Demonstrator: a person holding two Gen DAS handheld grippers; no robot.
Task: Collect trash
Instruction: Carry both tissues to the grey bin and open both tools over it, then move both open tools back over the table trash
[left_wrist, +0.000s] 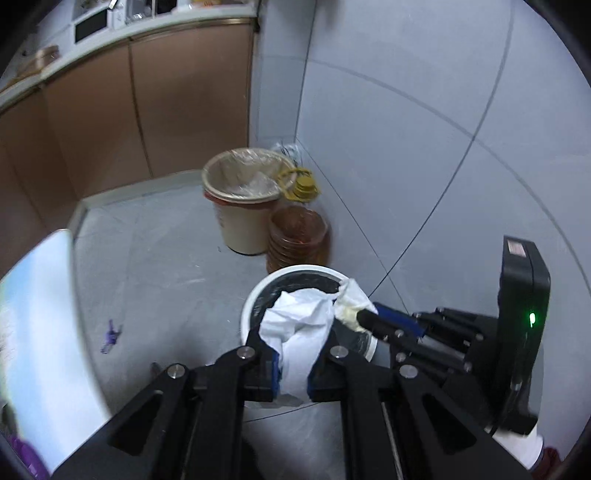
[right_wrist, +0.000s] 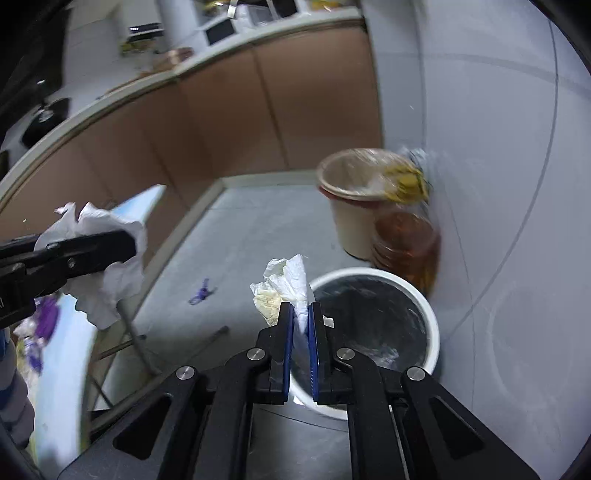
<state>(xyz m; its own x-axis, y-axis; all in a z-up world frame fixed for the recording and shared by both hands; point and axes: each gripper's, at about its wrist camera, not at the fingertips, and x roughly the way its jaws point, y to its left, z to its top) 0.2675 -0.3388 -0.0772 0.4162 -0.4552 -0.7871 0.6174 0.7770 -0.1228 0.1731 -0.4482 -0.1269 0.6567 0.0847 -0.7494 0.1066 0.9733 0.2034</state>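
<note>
We hold two pieces of trash over the bin. Our left gripper is clenched on a crumpled white tissue, which bulges up from between the blue pads. Our right gripper pinches a stained tissue, white with a yellowish patch on its nine o'clock side, its jaws almost together on the thin paper.

In the left wrist view the right gripper comes in from three o'clock, and its stained tissue touches the white tissue above the bin's mouth. The white bin, lined with a dark bag, stands on the grey floor right beneath both grippers.

At twelve o'clock from the bin stands an amber plastic jug, touching or just beside the rim. Beyond it, at eleven o'clock, is a beige bucket with a clear liner, and a yellow cap and handle beside it in the corner against the grey wall. Brown cabinets run along ten o'clock. A small purple scrap lies on the floor at nine o'clock, well apart from the bin.
</note>
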